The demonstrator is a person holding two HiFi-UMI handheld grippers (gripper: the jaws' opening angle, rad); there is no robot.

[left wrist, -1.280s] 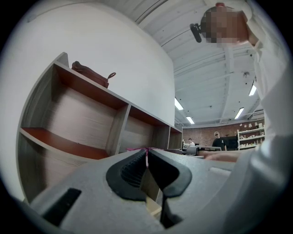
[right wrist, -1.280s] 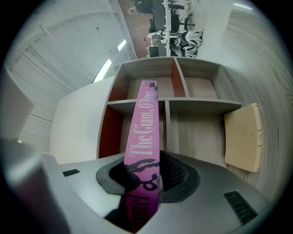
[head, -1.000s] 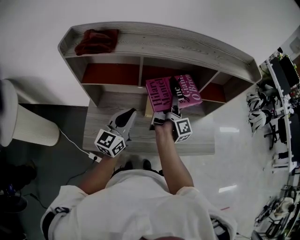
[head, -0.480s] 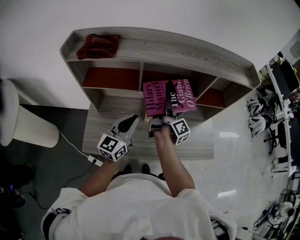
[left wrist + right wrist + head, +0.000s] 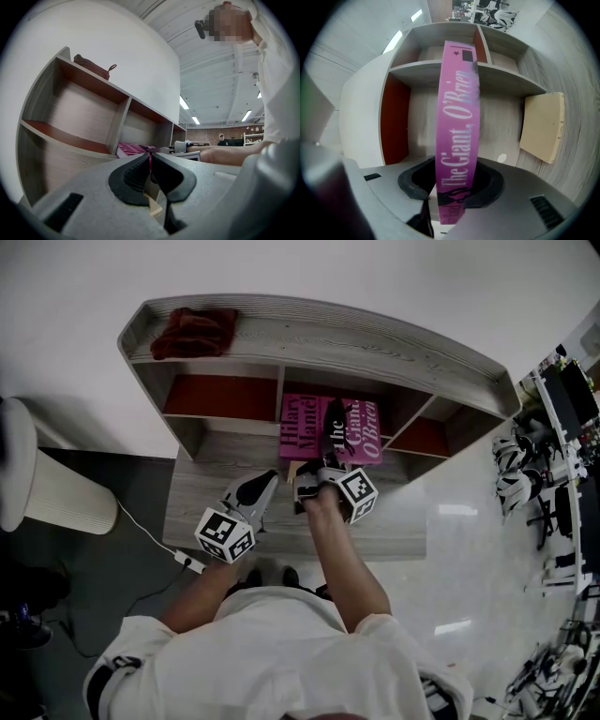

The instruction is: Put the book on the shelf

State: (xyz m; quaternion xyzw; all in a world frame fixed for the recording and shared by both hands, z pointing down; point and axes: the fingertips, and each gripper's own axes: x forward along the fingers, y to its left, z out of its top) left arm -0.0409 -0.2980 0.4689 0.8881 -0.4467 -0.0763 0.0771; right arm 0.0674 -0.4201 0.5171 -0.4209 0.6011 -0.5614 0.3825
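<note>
Shelf [image 5: 375, 338]: faced in pale, matt wood grain; compartment backs lined in matt red-brown.
Cloth [image 5: 194, 331], on the shelf's top: dark red fabric, crumpled.
Book [image 5: 302, 427], at the shelf's middle compartment: covered in smooth pink.
Floor [image 5: 469, 521], right of the shelf: finished glossy white.

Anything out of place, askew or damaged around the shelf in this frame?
Nothing spilled or damaged. One stray: a crumpled dark red cloth lies on the shelf's top, at its left end. The pink book is gripped by the right gripper.
</note>
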